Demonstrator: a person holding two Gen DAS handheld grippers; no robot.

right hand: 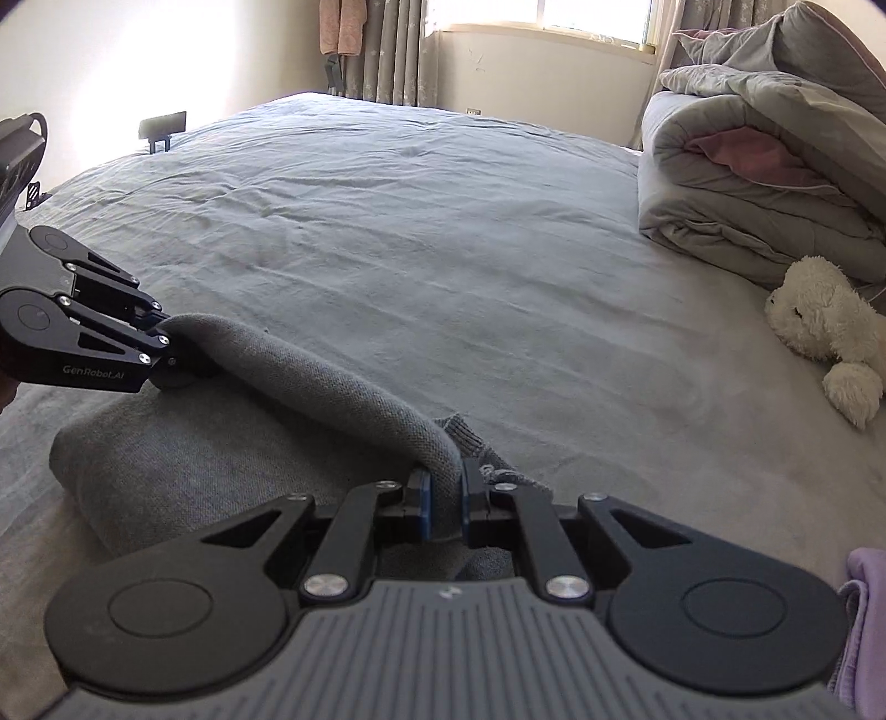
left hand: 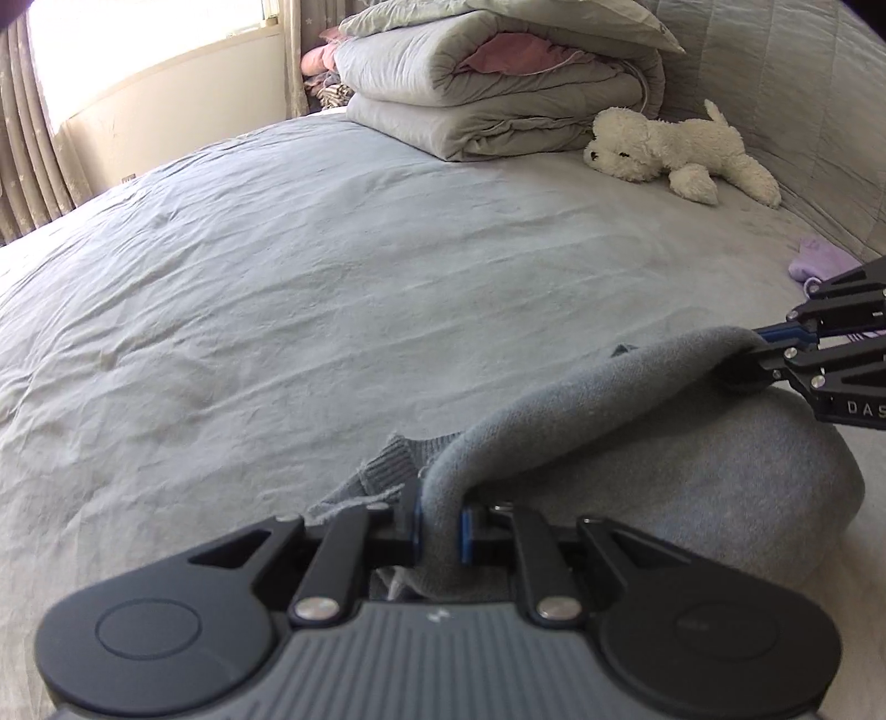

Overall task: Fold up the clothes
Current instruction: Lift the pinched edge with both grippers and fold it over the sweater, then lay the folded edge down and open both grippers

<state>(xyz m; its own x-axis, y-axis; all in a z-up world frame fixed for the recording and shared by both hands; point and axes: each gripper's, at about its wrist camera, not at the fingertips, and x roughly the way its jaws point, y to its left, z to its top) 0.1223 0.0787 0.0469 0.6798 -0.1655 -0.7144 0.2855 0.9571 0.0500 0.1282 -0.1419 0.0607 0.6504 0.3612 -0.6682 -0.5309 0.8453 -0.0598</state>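
Note:
A grey knit garment (left hand: 681, 459) lies doubled over on the grey bed sheet (left hand: 332, 266), its folded edge lifted into a ridge between the two grippers. In the left wrist view my left gripper (left hand: 440, 520) is shut on one end of that edge, cloth bunched between its blue pads. My right gripper (left hand: 758, 354) comes in from the right and pinches the other end. The right wrist view shows the same: right gripper (right hand: 446, 498) shut on the grey garment (right hand: 194, 459), left gripper (right hand: 166, 338) clamping it at the left.
A folded grey and pink duvet (left hand: 498, 94) is stacked at the head of the bed, with a white plush dog (left hand: 681, 149) beside it. A purple cloth (left hand: 817, 263) lies near the right gripper. A window (right hand: 587, 16) and curtains (right hand: 393, 50) stand beyond the bed.

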